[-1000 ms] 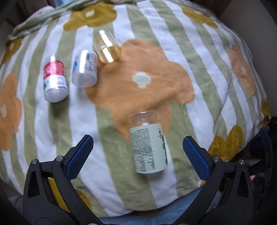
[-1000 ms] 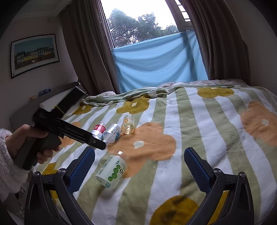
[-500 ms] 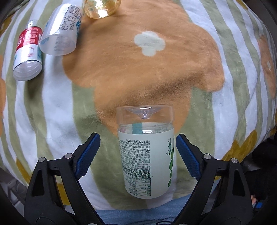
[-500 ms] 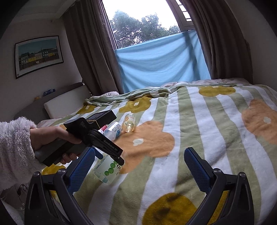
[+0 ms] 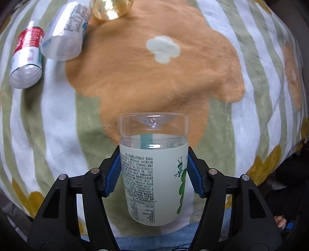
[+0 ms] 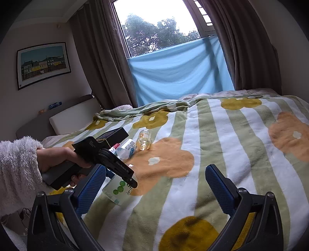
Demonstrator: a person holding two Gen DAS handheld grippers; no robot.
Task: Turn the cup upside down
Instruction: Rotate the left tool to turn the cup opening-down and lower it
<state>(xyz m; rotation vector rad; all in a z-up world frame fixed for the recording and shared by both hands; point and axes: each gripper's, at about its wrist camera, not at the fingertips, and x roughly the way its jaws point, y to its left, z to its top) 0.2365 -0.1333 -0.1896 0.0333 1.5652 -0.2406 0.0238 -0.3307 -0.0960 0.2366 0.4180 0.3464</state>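
A clear plastic cup with a pale green label (image 5: 154,173) lies on its side on the striped flower blanket, its clear base pointing away from me. My left gripper (image 5: 154,171) is shut on the cup, one blue pad on each side of its label. The right wrist view shows the same cup (image 6: 117,190) under the left gripper (image 6: 123,173) held by a hand in a fluffy sleeve. My right gripper (image 6: 154,185) is open and empty above the blanket, to the right of the cup.
Three more cups lie on their sides at the far left: a red-labelled one (image 5: 27,59), a blue-and-white one (image 5: 63,40) and an amber clear one (image 5: 112,7). The blanket (image 5: 164,77) covers a bed; its near edge drops off below my left gripper.
My left gripper moved forward and down over the green-labelled cup and closed on it. The right gripper stayed nearly still and open.
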